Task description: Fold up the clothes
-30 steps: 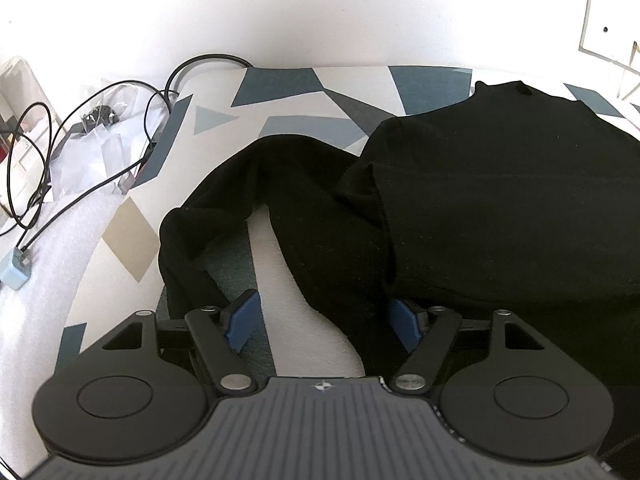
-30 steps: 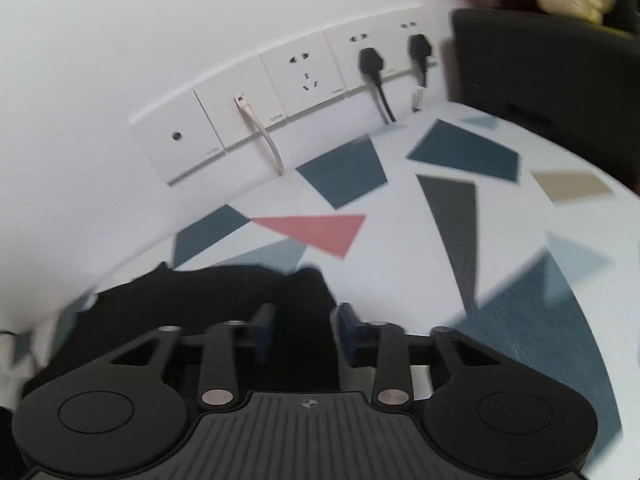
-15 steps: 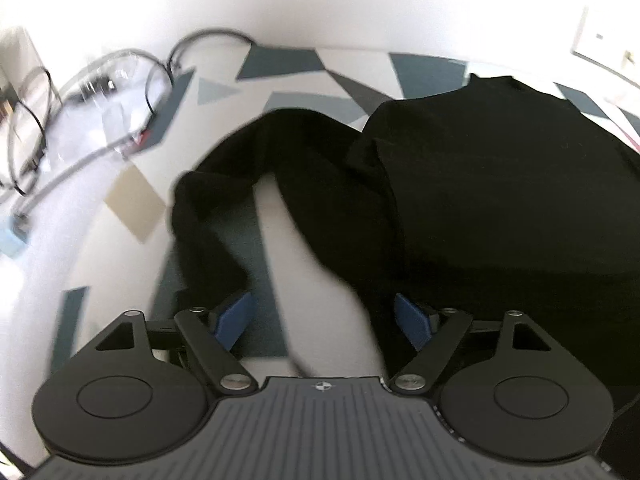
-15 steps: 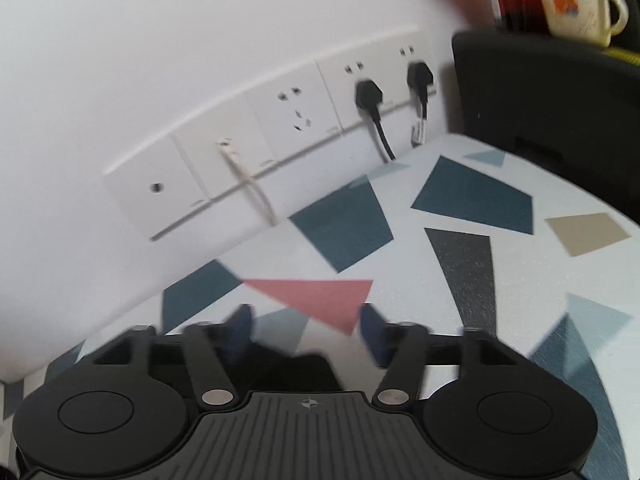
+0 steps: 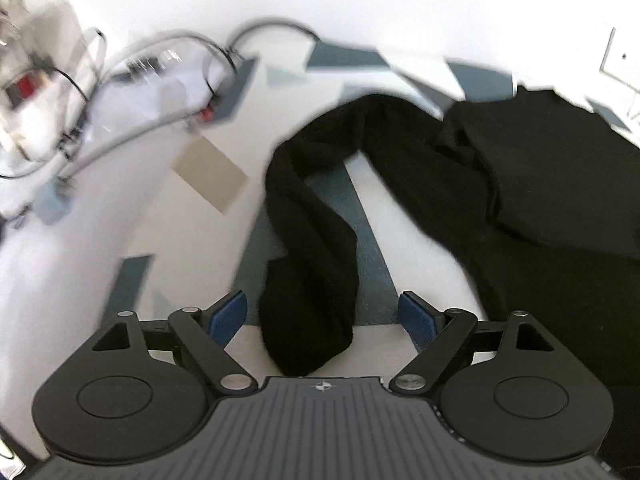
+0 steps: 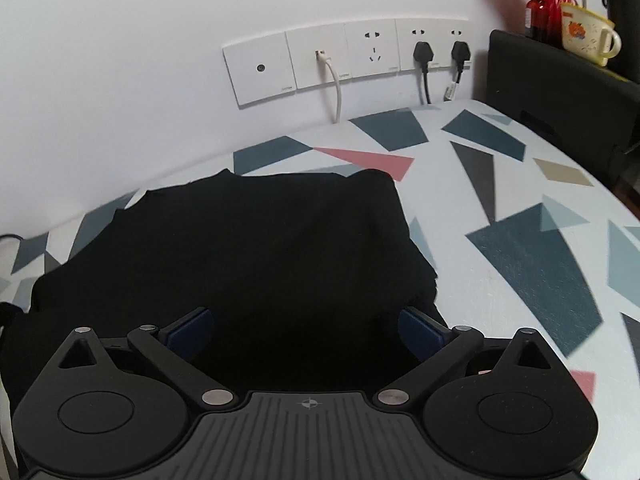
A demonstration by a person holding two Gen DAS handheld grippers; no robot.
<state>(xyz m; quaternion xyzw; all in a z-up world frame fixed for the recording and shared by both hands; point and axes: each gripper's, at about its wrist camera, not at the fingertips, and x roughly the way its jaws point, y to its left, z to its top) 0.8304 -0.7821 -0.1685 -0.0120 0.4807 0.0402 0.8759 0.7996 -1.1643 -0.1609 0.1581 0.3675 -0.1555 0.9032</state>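
Your black garment [image 6: 240, 264] lies flat on the patterned table [image 6: 520, 248], its body ahead of your right gripper [image 6: 304, 330], whose jaws are opening over it. Its sleeve [image 5: 312, 264] runs lengthwise, probably untouched, between the widening pads of your left gripper [image 5: 324, 316], the nearer one.

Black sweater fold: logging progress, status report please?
Left gripper opening, sleeve loose between pads. Right gripper opening over sweater, nothing gripped. Nothing blocking.
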